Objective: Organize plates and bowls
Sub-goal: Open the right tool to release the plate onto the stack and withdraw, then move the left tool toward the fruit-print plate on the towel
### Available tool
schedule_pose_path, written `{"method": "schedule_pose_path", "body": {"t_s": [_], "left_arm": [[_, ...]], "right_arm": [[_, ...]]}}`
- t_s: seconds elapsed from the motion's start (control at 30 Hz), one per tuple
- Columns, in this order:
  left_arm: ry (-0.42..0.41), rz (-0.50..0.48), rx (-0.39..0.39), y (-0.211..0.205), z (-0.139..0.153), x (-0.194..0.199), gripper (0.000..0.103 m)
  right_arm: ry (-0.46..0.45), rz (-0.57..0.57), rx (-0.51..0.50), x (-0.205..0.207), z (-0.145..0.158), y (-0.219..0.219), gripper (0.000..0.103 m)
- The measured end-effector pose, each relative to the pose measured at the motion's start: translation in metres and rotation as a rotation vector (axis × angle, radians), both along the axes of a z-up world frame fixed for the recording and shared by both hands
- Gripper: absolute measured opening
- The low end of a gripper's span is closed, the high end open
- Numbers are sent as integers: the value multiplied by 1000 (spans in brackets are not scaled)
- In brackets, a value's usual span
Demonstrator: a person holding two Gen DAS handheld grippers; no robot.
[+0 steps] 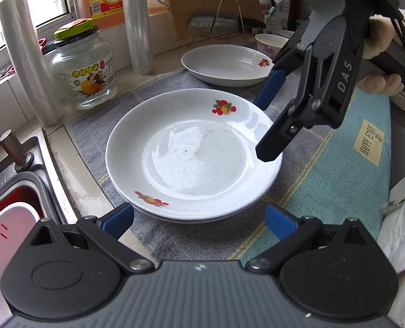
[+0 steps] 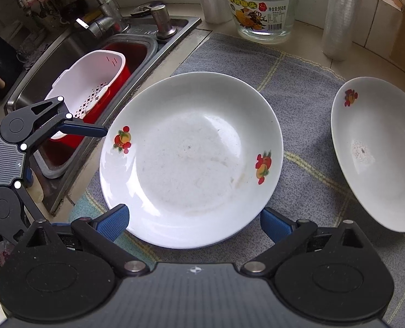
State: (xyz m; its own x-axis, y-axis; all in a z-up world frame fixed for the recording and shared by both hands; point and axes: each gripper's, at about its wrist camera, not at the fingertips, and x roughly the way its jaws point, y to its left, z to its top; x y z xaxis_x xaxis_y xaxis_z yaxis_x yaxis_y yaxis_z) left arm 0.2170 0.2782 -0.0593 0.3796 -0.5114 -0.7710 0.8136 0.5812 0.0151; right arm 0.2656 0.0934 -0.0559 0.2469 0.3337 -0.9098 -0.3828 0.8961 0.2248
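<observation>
A white plate with fruit decals (image 1: pixel 194 155) (image 2: pixel 191 158) lies on a grey-blue cloth mat (image 1: pixel 325 180). A second rim shows just beneath its near edge, so it seems to rest on another plate. A matching plate (image 1: pixel 229 65) (image 2: pixel 380 158) lies apart from it, farther along the mat. My left gripper (image 1: pixel 199 221) is open at the plate's near rim, nothing between its pads. My right gripper (image 1: pixel 262 128) (image 2: pixel 195 224), held by a person's hand, hovers open over the plate's opposite rim. One of the left fingers (image 2: pixel 87 129) reaches in beside the rim. A flowered bowl (image 1: pixel 270 43) stands behind.
A glass jar (image 1: pixel 84 73) (image 2: pixel 259 8) and two plastic wrap rolls (image 1: pixel 24 54) stand along the windowsill side. The sink (image 2: pixel 65 54) holds a white strainer basket (image 2: pixel 87 87) in a red tub. A knife on a wire rack (image 1: pixel 218 22) and a cutting board stand behind.
</observation>
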Motion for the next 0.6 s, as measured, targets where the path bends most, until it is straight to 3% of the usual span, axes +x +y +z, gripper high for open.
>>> {"method": "schedule_pose_path", "body": {"t_s": [0.3,0.6], "left_arm": [[-78,93,-66,-2,15,-13,102],[-83,178,-104,-31,28,-12,102]], "right_arm": [[-205,-80,-108,-21,4,-6,103],[-287,-255,-152,-48,6,-44,103]]}}
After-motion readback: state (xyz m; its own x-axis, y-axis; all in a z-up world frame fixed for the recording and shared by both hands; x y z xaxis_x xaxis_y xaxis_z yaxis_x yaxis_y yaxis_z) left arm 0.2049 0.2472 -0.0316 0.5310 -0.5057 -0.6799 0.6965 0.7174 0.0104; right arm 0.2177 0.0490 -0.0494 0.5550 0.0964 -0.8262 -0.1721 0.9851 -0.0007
